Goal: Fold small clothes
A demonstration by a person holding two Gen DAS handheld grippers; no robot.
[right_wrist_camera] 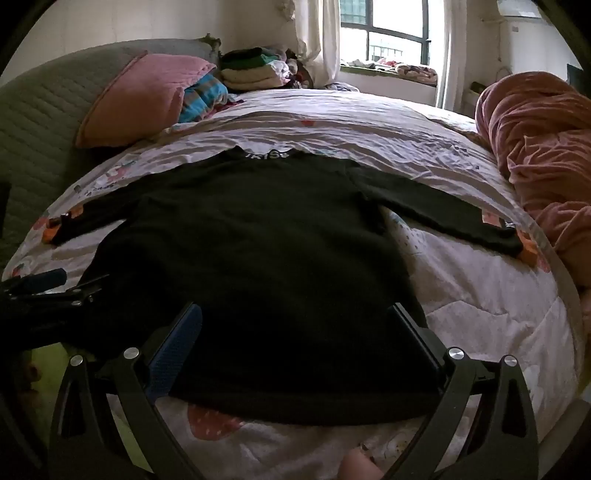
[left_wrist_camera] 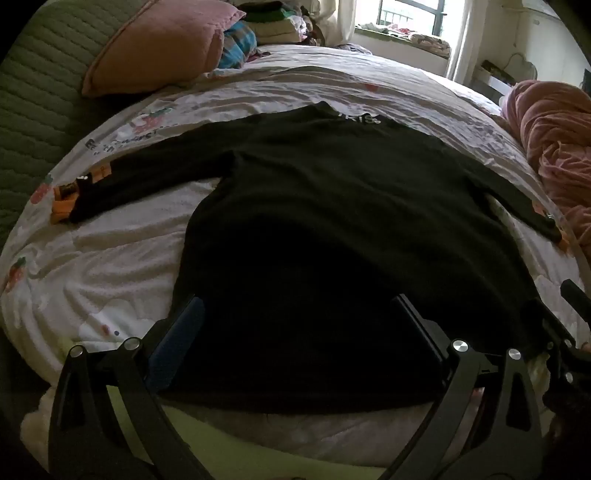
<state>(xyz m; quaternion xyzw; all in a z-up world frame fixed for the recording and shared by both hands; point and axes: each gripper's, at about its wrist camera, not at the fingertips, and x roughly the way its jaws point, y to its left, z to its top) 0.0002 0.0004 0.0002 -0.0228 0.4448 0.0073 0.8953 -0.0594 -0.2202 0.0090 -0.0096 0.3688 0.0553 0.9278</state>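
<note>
A black long-sleeved top (left_wrist_camera: 314,206) lies flat on the bed, collar away from me, both sleeves spread out to the sides; it also shows in the right wrist view (right_wrist_camera: 266,229). My left gripper (left_wrist_camera: 299,314) is open, its jaws wide apart over the hem's left part. My right gripper (right_wrist_camera: 295,321) is open, its jaws wide apart over the hem's right part. Neither grips the cloth. The right gripper shows at the right edge of the left wrist view (left_wrist_camera: 565,332); the left gripper shows at the left edge of the right wrist view (right_wrist_camera: 44,291).
The bed has a white strawberry-print quilt (left_wrist_camera: 110,251). A pink pillow (left_wrist_camera: 155,48) and a stack of folded clothes (right_wrist_camera: 255,66) lie at the head. A pink blanket (right_wrist_camera: 539,147) is heaped at the right. A window (right_wrist_camera: 384,33) is behind.
</note>
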